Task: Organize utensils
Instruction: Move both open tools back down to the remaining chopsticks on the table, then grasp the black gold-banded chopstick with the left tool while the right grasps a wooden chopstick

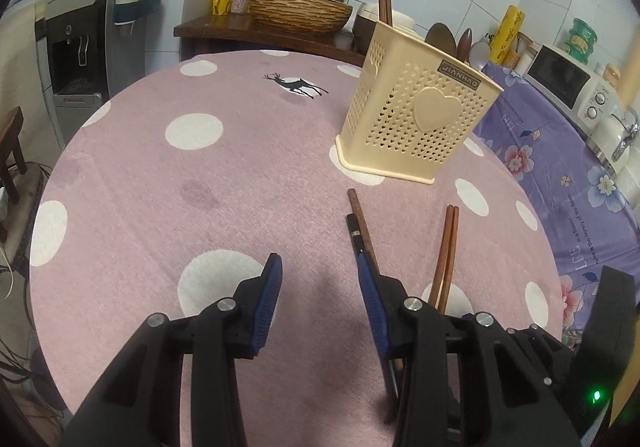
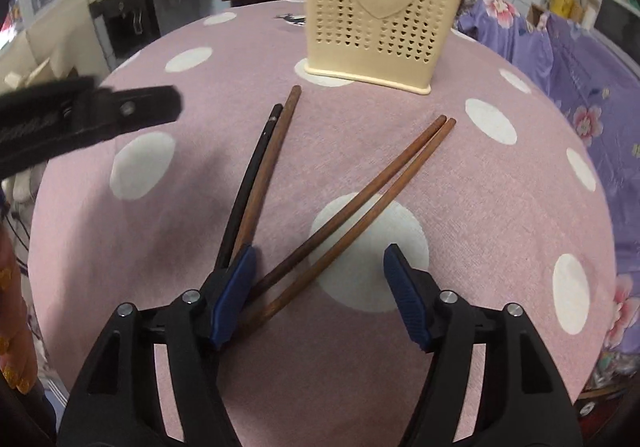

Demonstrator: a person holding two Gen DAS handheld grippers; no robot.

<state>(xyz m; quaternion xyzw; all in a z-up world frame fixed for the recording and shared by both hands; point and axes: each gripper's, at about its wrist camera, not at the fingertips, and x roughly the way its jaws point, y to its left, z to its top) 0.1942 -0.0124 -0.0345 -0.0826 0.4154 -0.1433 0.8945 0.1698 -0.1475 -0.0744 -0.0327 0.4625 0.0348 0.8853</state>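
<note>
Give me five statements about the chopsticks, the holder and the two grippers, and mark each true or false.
1. The cream holder stands upright on the table. True.
2. Five chopsticks lie on the tablecloth. False: four, one black chopstick and three brown.
3. The right gripper clamps a chopstick. False: its jaws stand open.
4. The brown pair lies side by side. True.
5. The left gripper is shut. False: open, nothing between its pads.

"JIANHUO" plate on holder (image 1: 416, 115)
</note>
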